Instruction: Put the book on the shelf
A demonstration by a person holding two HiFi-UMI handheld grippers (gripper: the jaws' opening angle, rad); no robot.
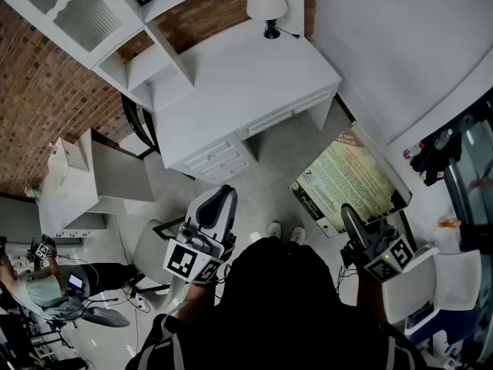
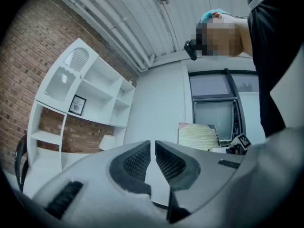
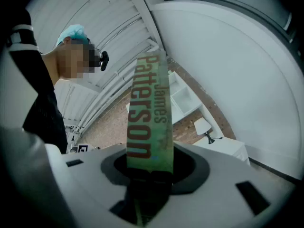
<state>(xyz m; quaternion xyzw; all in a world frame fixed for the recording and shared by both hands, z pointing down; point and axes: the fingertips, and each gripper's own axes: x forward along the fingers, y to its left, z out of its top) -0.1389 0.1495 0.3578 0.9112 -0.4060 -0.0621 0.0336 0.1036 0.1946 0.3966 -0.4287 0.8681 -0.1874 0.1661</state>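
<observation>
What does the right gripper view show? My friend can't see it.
The right claw grips a green book, its spine reading James Patterson in red letters. Behind stand a white shelf, a lamp and a brick wall.

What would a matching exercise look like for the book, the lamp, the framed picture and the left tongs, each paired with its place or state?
Things:
1 book
2 lamp
3 framed picture
4 left tongs

Places or states:
A on the white desk
B closed, nothing between them
C on a shelf
D gripped in the right tongs

Pairs: 1-D, 2-A, 3-C, 4-B
</observation>
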